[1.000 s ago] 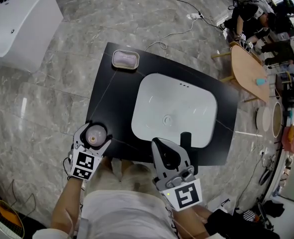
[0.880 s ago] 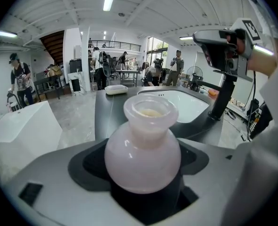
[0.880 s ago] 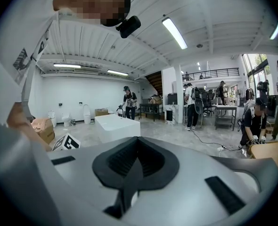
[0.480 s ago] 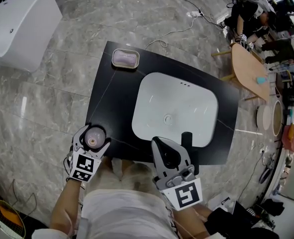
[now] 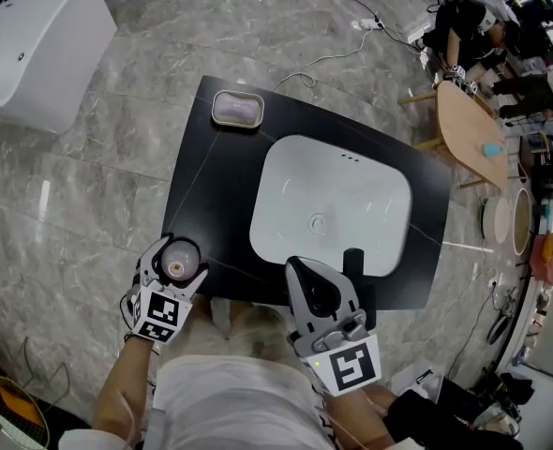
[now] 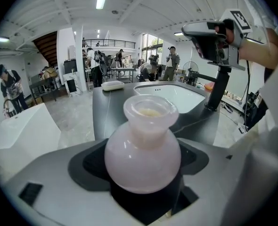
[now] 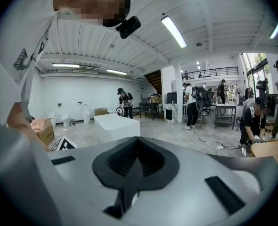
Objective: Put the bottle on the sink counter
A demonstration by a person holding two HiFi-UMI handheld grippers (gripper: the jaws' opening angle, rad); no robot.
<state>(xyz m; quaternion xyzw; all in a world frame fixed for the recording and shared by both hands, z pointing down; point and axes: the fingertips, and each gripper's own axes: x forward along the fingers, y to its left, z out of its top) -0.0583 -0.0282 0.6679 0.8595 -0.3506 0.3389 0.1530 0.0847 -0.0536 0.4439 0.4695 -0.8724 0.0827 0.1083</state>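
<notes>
While the left gripper [image 5: 174, 254] sits at the near left corner of the black tabletop [image 5: 216, 172], its jaws are clamped on the round belly of a pale pink bottle [image 5: 176, 268], which stands upright between them with its open mouth facing up; whether its base touches the tabletop cannot be told. In the left gripper view the bottle fills the space between the jaws, with the tabletop stretching beyond it. The right gripper [image 5: 307, 277] is held over the near edge of the tabletop, just left of a black faucet [image 5: 352, 262], and its jaws are pressed together with nothing between them. A white sink [image 5: 351, 195] takes up the middle and right of the tabletop, and a soap dish [image 5: 237, 110] lies at the far left corner, well apart from the bottle
</notes>
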